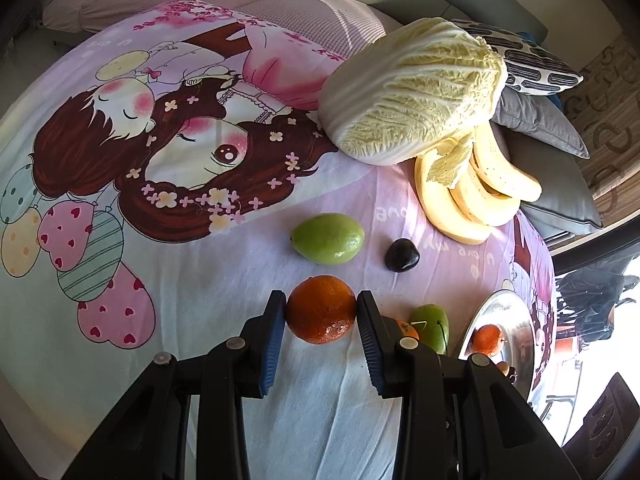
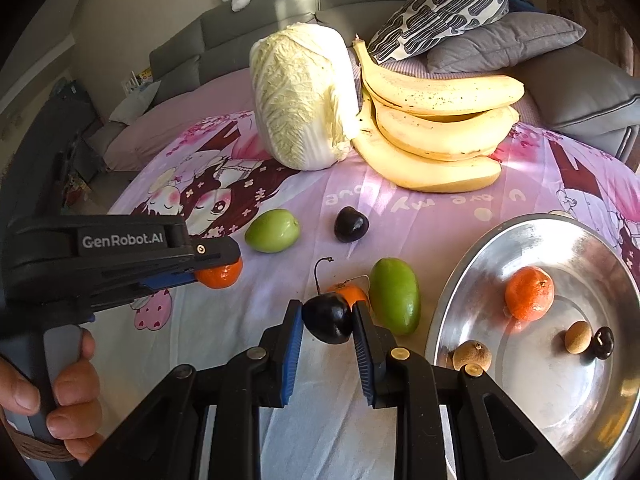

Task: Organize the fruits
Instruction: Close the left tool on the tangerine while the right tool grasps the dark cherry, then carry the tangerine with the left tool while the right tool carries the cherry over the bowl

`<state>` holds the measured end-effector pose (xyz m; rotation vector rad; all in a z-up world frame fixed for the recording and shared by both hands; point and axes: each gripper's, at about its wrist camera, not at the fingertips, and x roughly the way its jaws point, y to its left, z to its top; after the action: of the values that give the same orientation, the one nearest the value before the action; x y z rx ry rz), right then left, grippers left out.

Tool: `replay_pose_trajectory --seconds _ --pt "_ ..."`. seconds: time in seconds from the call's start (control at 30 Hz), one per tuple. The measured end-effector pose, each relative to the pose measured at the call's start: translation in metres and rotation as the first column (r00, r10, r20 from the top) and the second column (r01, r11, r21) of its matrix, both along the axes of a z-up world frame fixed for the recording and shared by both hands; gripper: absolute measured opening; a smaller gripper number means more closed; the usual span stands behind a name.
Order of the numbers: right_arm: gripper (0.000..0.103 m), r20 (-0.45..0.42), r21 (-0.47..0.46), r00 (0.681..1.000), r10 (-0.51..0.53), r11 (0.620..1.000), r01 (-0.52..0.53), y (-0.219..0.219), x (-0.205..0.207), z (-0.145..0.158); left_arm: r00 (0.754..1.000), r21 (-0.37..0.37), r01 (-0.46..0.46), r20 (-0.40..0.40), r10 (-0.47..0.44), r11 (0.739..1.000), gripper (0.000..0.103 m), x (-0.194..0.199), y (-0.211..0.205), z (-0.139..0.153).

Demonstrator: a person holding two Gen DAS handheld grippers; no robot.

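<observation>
The left gripper (image 1: 321,314) is clamping a round orange tangerine (image 1: 321,309) between its blue pads, jaws narrowed to the fruit's width; the right gripper (image 2: 327,318) is pinching a dark purple cherry with a curved stem (image 2: 328,317), jaws nearly closed on it; both fruits are sitting above the pink cartoon-print cloth (image 2: 420,212); a shiny round metal bowl (image 2: 460,280) is lying at the near right, holding another tangerine (image 2: 529,293), two brown longans (image 2: 577,336) and a dark cherry (image 2: 601,343); an oval green fruit (image 2: 394,295) is lying just left of the bowl, a half-hidden orange fruit beside it; a second green fruit (image 2: 273,231) and a loose dark cherry (image 2: 351,224) are lying farther back; a pale napa cabbage (image 2: 300,96) and a bunch of yellow bananas (image 2: 436,136) are resting at the far side, touching; a hand (image 2: 60,392) is gripping the left tool's handle.
</observation>
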<state>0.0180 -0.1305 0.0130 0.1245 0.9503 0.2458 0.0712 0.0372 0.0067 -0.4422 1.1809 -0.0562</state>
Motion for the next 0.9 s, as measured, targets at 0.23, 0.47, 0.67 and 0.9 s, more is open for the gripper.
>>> replay_pose_trajectory --seconds 0.23,0.47,0.67,0.9 --pt "0.027 0.006 0.008 0.998 -0.069 0.998 0.069 -0.018 0.001 0.006 1.000 0.015 0.015 0.024 -0.015 1.000 0.038 -0.002 -0.007 0.005" --pt "0.027 0.020 -0.002 0.989 -0.144 0.990 0.144 -0.041 -0.002 0.013 0.996 0.028 0.064 0.055 -0.065 0.998 0.038 -0.002 -0.030 0.015" --pt "0.027 0.026 -0.004 0.979 -0.204 0.979 0.204 -0.061 -0.004 0.017 0.988 0.031 0.127 0.081 -0.129 0.991 0.038 -0.003 -0.055 0.023" --pt "0.027 0.006 0.001 0.958 -0.287 0.958 0.287 -0.089 -0.007 0.016 0.973 0.041 0.208 0.089 -0.211 0.977 0.038 -0.005 -0.085 0.025"
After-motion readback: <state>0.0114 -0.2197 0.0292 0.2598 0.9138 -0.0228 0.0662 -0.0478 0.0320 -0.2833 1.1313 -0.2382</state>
